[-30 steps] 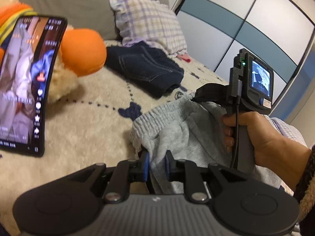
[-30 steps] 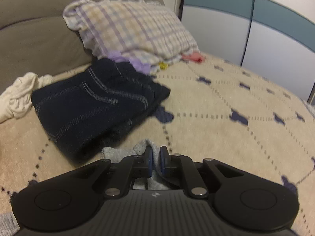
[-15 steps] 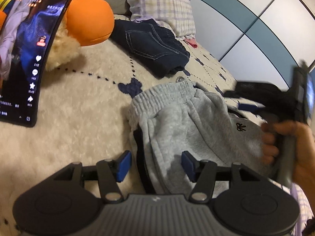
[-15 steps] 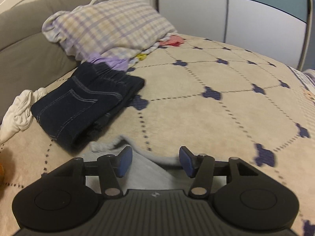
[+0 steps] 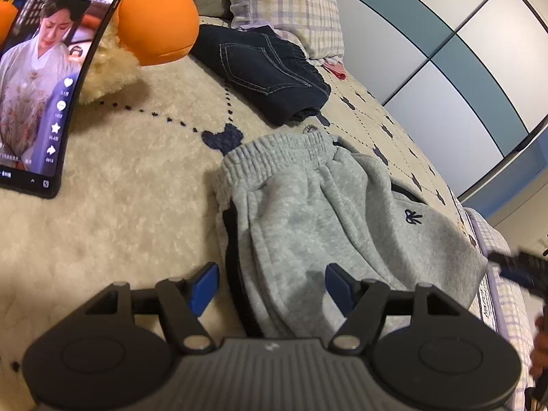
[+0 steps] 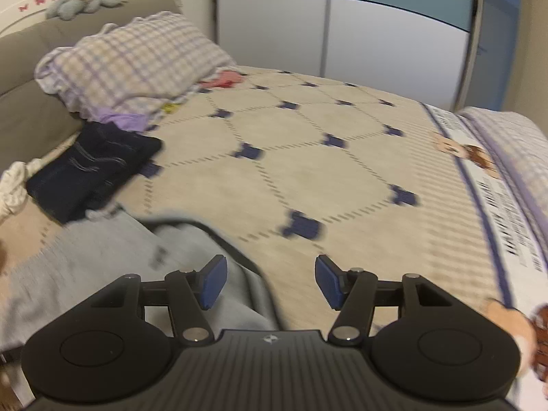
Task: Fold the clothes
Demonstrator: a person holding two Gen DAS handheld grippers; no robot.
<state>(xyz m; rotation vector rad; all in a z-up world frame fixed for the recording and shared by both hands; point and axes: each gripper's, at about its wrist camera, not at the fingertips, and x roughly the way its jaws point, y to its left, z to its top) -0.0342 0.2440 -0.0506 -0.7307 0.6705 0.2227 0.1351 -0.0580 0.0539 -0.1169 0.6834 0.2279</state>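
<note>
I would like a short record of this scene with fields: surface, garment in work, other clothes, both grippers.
surface: blanket on a bed
garment in work: grey sweatpants, lying flat, waistband toward the jeans
other clothes: folded dark jeans, beside the checked pillow
left gripper: opening, sweatpants between the fingers, not pinched
right gripper: opening, holds nothing
also present: phone

Both grippers let go of the grey sweatpants (image 5: 328, 219), which dropped flat onto the bed (image 6: 308, 171). The left gripper (image 5: 272, 286) and right gripper (image 6: 270, 281) were opening; the right pulled away sideways.
</note>
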